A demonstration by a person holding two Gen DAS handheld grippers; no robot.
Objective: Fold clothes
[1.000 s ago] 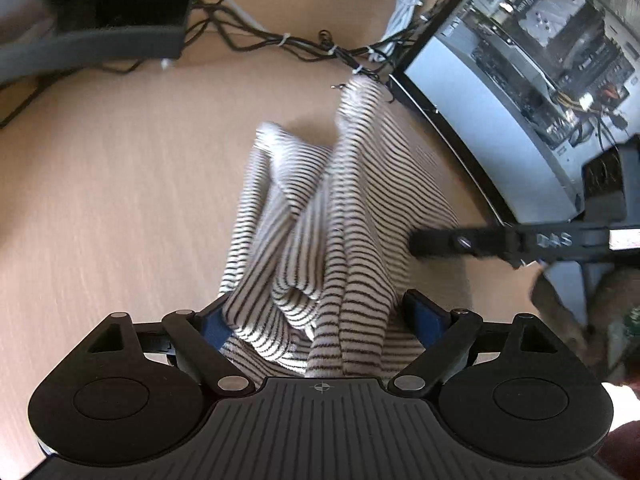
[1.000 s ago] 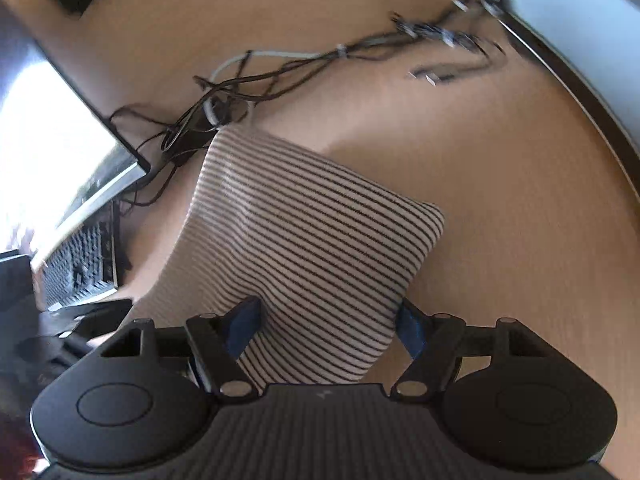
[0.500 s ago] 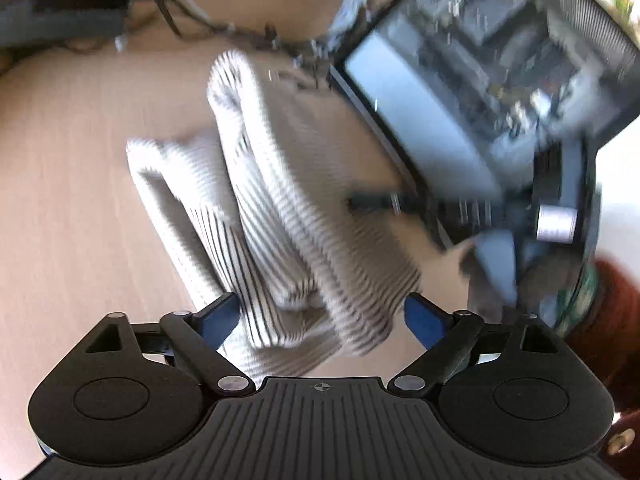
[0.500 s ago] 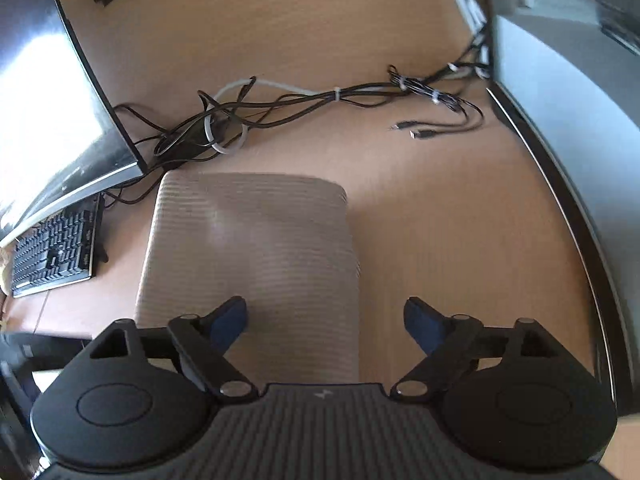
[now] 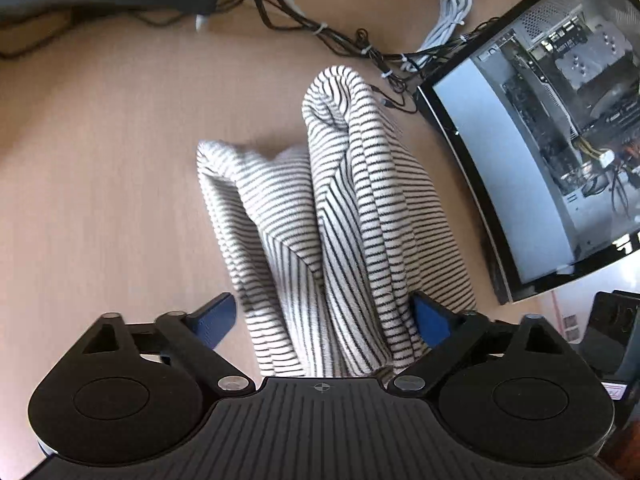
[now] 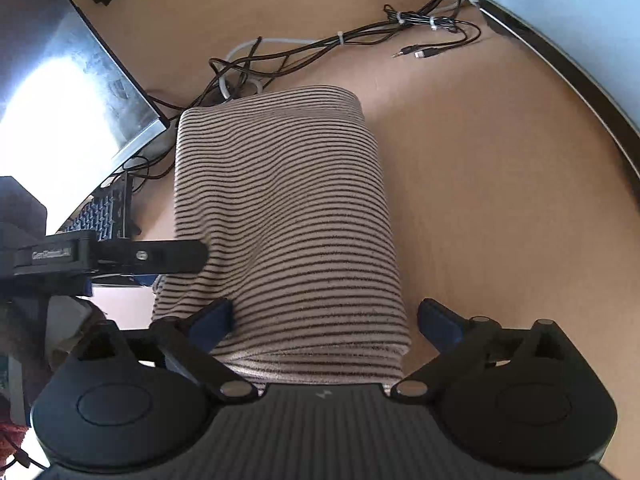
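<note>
Striped garment on desk, bunched in upright folds beside PC case. Left tool spread apart, cloth between blue fingers, near end hidden under tool body. Right tool likewise apart over folded garment; near edge cut off. Cable bundle beyond garment. Left tool's finger at garment's left edge, contact unclear.

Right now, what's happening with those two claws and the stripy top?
Left gripper open. Right gripper open. Striped garment lies bunched on the desk, between both sets of fingers. Cables just beyond it.
</note>
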